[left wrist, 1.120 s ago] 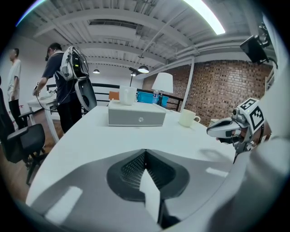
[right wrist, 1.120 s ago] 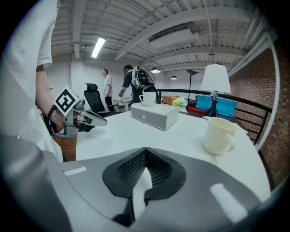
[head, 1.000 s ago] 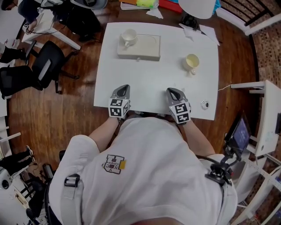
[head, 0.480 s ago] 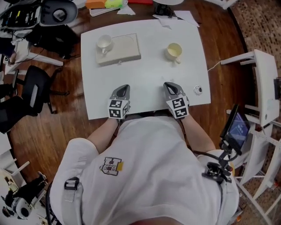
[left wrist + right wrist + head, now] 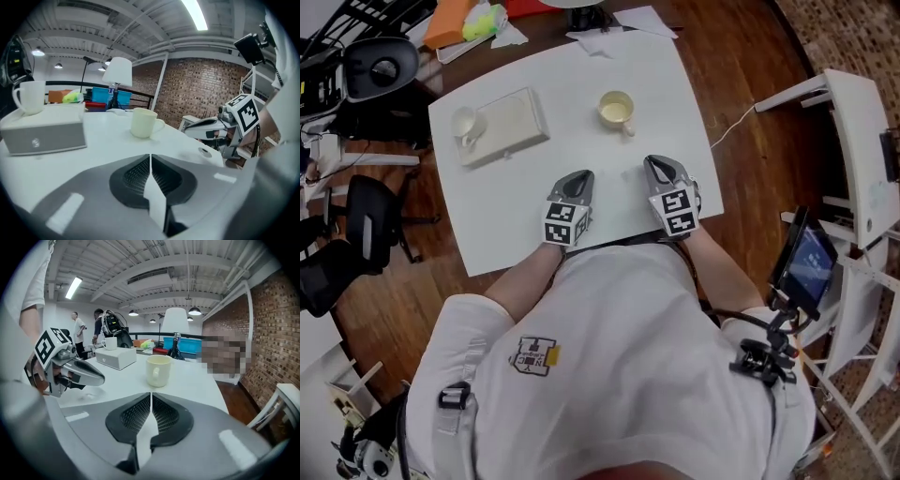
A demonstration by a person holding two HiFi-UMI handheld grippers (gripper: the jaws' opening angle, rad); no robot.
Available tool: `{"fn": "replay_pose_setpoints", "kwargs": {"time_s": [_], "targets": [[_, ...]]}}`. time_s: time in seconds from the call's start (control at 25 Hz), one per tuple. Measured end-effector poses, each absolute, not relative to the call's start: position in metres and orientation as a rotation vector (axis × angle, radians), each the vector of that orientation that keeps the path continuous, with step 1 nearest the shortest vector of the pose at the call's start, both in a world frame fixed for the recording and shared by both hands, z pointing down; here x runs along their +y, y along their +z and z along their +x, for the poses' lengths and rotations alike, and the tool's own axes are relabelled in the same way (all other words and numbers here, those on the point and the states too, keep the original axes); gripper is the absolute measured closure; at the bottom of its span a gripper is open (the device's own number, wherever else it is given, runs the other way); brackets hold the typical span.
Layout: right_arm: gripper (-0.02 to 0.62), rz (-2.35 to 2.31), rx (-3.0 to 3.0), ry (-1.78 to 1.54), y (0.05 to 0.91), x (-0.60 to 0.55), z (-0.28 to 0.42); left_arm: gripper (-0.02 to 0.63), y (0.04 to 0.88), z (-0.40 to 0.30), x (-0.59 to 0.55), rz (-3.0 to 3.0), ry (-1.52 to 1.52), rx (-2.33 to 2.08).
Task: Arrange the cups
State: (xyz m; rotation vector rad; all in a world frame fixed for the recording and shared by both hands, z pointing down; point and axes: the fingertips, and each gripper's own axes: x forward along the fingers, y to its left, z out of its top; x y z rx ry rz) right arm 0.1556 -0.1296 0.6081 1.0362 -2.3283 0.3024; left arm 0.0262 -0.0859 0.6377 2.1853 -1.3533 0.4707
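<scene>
White table (image 5: 581, 141), open middle, left gripper (image 5: 579, 178) at near edge, jaws barely parting, empty, right gripper (image 5: 656, 164) jaws together

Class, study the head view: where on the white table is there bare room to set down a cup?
Bare: the strip between the box and the yellow cup; the table corner nearer than the box; the edge right of the yellow cup. Crowded: the box's left end, where the white cup stands.

a white cup (image 5: 466, 124) on the off-white box (image 5: 511, 127), a pale cream cup (image 5: 616, 110) right of the box on the plain white surface (image 5: 581, 141), brown wood-grain floor (image 5: 403, 281) left of the box, and a red-brown brick wall (image 5: 211, 89) lined with pale mortar.
</scene>
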Motion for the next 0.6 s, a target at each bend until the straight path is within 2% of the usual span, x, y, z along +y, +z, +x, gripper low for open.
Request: {"fn": "replay_pose_setpoints", "kwargs": {"time_s": [0.24,0.6], "targets": [[0.566,0.904,-2.376,0.312,0.616,-0.153,0.170,0.533,0.632,0.099,-0.138,2.195,0.480,-1.356],[0.556,0.846,-2.400,0.270,0.619,-0.177,0.185,0.422,0.640,0.112,-0.190,1.949,0.507,-1.625]]}}
